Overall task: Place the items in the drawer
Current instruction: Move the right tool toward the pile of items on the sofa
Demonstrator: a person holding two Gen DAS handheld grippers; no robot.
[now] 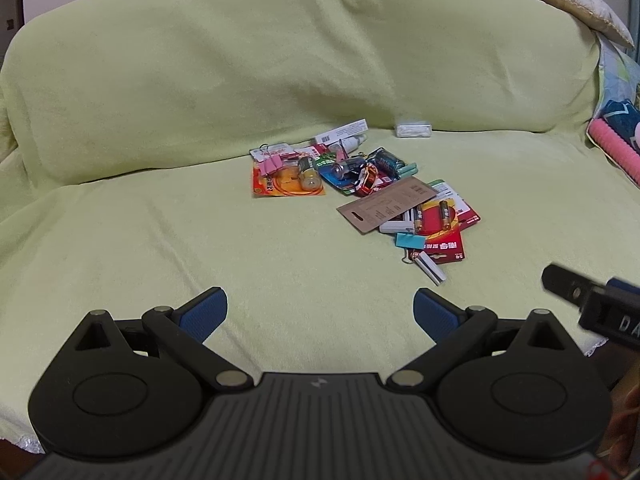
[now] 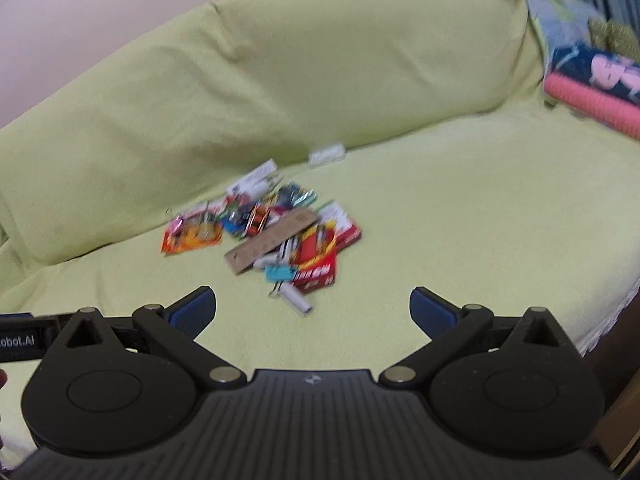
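Observation:
A heap of small items lies on a green-covered sofa seat (image 1: 200, 248): an orange battery pack (image 1: 286, 182) with pink clips, loose batteries (image 1: 344, 168), a brown card (image 1: 386, 204), red battery packs (image 1: 440, 236), a blue binder clip (image 1: 410, 241) and a white stick (image 1: 430, 268). My left gripper (image 1: 320, 314) hovers open over the seat, short of the heap. The right wrist view is blurred; there the heap (image 2: 276, 236) lies ahead and left of my open right gripper (image 2: 312, 308). Nothing is between either pair of fingers. No drawer is in view.
A small silver box (image 1: 413, 129) rests against the backrest (image 1: 240, 72). Pink roll and printed cushions (image 1: 616, 148) sit at the sofa's right end, with a beige pillow (image 1: 572, 0) above. The right gripper's black body (image 1: 592, 304) juts in at right. The seat's front edge (image 2: 616, 312) drops off at right.

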